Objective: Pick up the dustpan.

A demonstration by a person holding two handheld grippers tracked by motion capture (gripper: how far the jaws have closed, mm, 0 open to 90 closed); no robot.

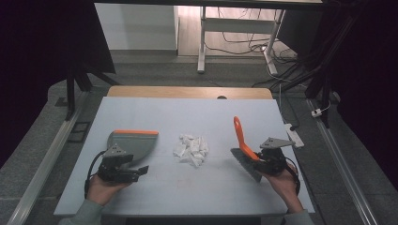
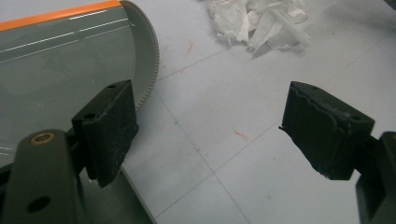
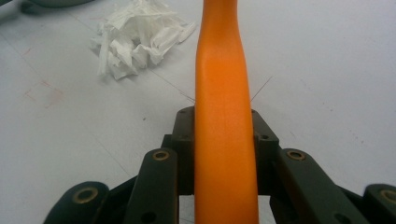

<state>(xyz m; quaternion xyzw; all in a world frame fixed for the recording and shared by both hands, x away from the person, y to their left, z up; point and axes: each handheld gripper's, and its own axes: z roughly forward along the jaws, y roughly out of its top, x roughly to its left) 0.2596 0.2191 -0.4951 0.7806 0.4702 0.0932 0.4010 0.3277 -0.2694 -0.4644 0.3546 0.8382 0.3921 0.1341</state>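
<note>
So the brush (image 1: 244,149) is the thing in play right now: the right gripper (image 1: 271,158) has its fingers clamped tight on the orange handle (image 3: 225,140), which runs straight up out between them, with the grey bristle head angled down toward the surface (image 1: 187,187) just on the inner side of those fingers. The pile of crumpled paper (image 1: 191,150) sits ahead and off to the side of the right fingers, roughly midway between the two grippers and touching neither.

Over on the other side, the left gripper (image 1: 123,172) has its fingers spread wide with nothing between them. The dustpan (image 1: 133,143) lies flat just past them, and one finger (image 2: 108,130) is right over the pan's near edge, orange lip on the far side.

What I'd worry about: nobody's holding the dustpan, so if the brush pushes the paper into it, the pan probably slides away. Also the paper looks light and loose, so a fast sweep could scatter the scraps. And the grip sits low on a smooth handle, so the brush might twist once the bristles drag.
</note>
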